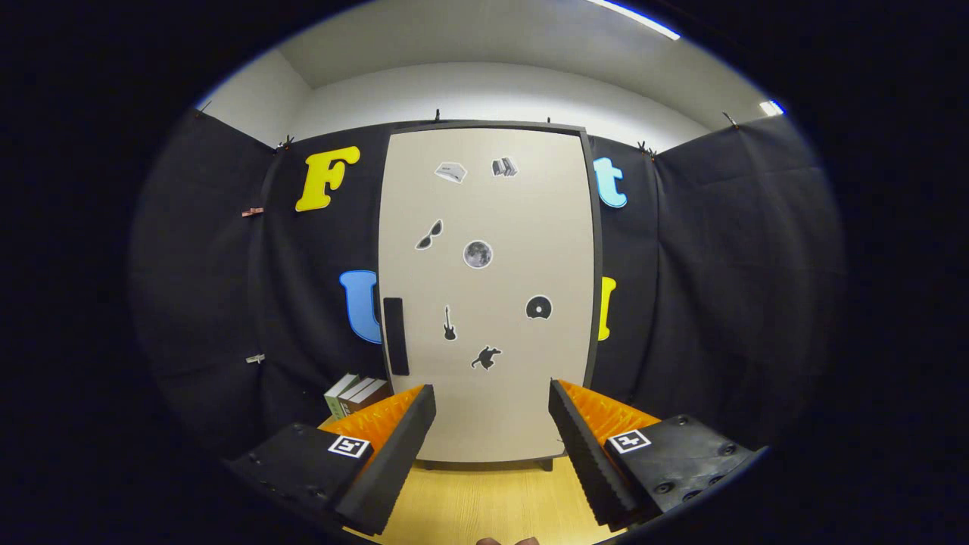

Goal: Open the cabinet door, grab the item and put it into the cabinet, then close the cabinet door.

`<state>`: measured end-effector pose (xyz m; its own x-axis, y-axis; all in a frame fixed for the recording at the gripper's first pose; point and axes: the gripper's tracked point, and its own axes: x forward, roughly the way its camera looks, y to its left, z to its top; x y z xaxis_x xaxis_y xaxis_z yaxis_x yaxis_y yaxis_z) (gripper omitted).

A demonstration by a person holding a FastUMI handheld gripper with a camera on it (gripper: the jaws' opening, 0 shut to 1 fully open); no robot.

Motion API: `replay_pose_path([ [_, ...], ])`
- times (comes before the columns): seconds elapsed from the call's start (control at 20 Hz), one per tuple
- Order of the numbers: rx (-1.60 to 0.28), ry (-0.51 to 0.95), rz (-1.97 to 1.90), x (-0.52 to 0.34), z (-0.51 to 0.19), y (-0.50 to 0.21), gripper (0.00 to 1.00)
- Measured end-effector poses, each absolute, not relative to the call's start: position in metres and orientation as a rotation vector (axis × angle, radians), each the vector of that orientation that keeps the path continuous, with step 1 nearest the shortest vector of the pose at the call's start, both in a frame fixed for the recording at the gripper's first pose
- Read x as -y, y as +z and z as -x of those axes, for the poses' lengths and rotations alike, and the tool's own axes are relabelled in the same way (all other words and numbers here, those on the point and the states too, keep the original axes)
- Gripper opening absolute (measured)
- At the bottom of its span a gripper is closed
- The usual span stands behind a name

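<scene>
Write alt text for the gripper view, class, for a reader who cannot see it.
A closed cabinet door with small stickers and a dark handle at its left edge stands ahead on a wooden table. The gripper is open, fingers apart and holding nothing. A few books stand left of the cabinet.

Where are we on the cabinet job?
Nothing done yet: the cabinet door is shut, its handle untouched. In hand: the gripper is open, empty, facing the door. Left: open it, grab an item, maybe from the books beside the cabinet, stow it, close.
</scene>
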<state>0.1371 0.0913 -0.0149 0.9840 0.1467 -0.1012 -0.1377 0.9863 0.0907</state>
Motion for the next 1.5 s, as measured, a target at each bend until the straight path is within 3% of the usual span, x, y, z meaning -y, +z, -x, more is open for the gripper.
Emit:
replay_pose_path([
  [1.5, -0.047, 0.163, -0.086, -0.111, -0.134, 0.007, 0.98],
])
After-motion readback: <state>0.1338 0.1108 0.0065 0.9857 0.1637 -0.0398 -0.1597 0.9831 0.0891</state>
